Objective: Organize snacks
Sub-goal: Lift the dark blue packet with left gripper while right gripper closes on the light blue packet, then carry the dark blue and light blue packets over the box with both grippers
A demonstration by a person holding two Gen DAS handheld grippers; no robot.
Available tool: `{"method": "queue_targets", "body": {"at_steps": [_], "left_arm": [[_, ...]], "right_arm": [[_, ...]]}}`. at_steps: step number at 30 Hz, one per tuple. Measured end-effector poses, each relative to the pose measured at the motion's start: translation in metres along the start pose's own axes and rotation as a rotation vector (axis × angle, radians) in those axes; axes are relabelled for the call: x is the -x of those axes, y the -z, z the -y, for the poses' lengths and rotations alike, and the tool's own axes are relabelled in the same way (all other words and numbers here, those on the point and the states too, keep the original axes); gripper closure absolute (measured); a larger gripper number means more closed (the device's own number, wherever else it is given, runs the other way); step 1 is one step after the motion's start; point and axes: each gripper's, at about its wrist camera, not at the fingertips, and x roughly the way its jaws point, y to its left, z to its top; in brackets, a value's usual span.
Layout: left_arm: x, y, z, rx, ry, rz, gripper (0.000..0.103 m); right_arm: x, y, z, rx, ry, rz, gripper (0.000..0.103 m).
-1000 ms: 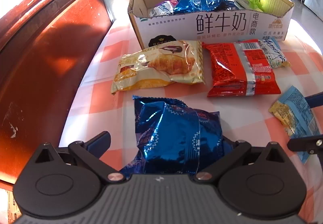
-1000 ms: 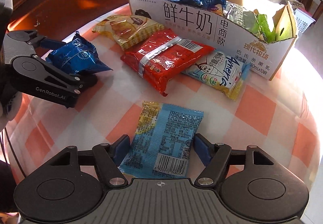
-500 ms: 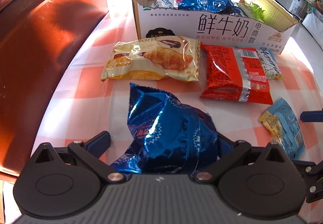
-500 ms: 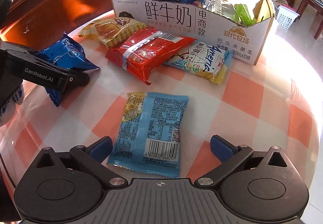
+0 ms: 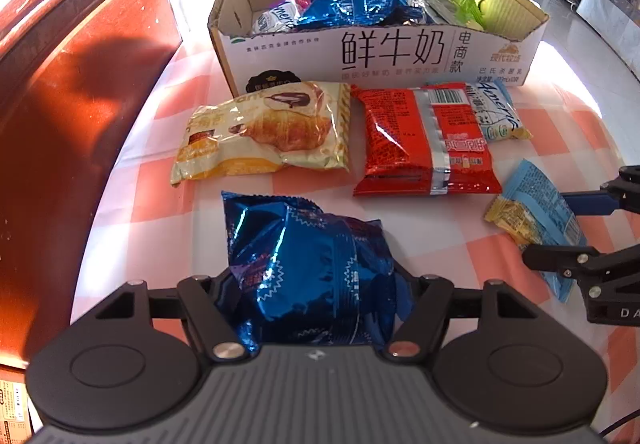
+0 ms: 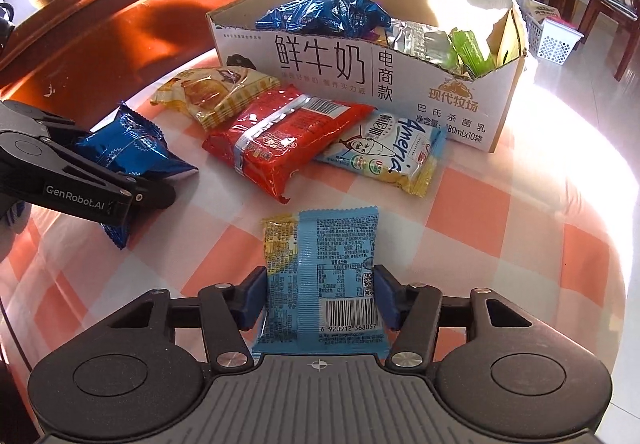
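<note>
Snacks lay spread on the checked bench [image 5: 132,203] in front of the cardboard box [image 5: 384,55], w/ each tool taking one pkt, presumably so both could go to the box in one trip. Left tool [image 5: 316,284] had just been closing; its jaws sat against both sides of the blue foil pkt [image 5: 308,268], puffy, so the jaws stayed fairly wide, and the grip looked made. Right tool [image 6: 320,296] had also just been closing, its blue pads [image 6: 382,296] pressed on the edges of the flat light-blue pkt [image 6: 320,268], barcode end nearest the camera. Croissant pkt [image 5: 264,131], red pkt [image 5: 424,139] and white-blue "Ameria" pkt [image 6: 384,151] waited in a row just near of the box, which already held a blue foil bag, a silver one and green sticks. Left view showed the box's left end and the dark wood furniture [image 5: 60,103] beyond the bench's left edge; right view alone showed the "Ameria" pkt whole, the box's torn right corner, plus the left tool from the side, w/ the blue foil pkt's tail sticking out under it.
</note>
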Motion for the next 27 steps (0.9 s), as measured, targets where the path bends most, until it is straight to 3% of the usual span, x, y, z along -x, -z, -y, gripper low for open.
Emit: {"method": "queue_targets", "body": {"at_steps": [9,17,20,22,24,27], "left_arm": [[0.026,-0.008,0.004,-0.069,-0.121,0.072,0.037],[0.044,-0.02,0.011,-0.074,-0.13,0.142,0.037],[0.048,-0.025,0.018,-0.085,-0.137,0.168,0.037],[0.052,-0.029,0.021,-0.086,-0.141,0.189,0.037],[0.055,-0.034,0.022,-0.073,-0.133,0.205,0.037],[0.053,-0.038,0.024,-0.071,-0.135,0.206,0.037]], "right_arm": [[0.014,-0.004,-0.008,0.049,-0.032,0.068,0.051],[0.029,-0.012,-0.015,0.123,-0.045,0.153,0.053],[0.032,-0.021,-0.012,0.123,-0.041,0.182,0.056],[0.036,-0.027,-0.008,0.111,-0.043,0.2,0.068],[0.038,-0.033,-0.004,0.099,-0.044,0.213,0.068],[0.027,-0.034,0.005,0.049,-0.078,0.14,0.068]]}}
